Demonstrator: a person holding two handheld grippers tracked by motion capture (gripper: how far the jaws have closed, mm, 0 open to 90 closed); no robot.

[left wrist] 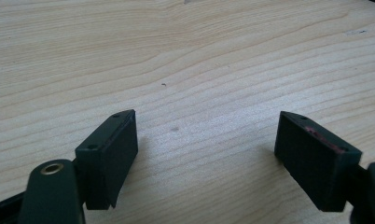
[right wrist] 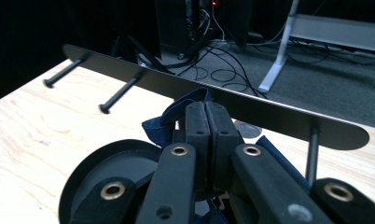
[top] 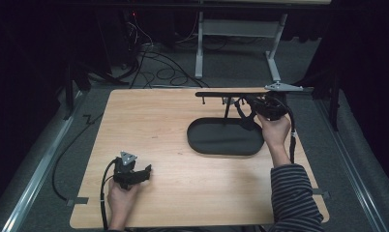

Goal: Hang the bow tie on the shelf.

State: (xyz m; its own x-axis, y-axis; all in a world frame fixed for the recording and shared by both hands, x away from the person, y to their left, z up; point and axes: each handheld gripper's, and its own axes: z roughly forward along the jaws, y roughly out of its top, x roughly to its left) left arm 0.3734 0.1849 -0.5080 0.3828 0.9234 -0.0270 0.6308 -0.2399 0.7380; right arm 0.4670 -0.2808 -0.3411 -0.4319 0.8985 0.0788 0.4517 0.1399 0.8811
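A black rack stands at the table's back right: a flat bar [top: 231, 93] with pegs on thin posts over a black oval base [top: 224, 140]. My right gripper [top: 253, 105] is up by the bar, shut on a dark blue fabric strap [top: 246, 120] that hangs below it. In the right gripper view the jaws meet on the blue fabric [right wrist: 181, 109] just under the bar [right wrist: 251, 109], with two bare pegs [right wrist: 120, 93] to the left. My left gripper [top: 146, 171] rests low on the wooden table near the front left, open, with bare wood between its pads [left wrist: 108, 151].
The wooden table [top: 158, 125] has its left half bare. Beyond the far edge lie cables [top: 158, 67] on grey floor and a white table frame [top: 236, 29]. The surroundings are dark.
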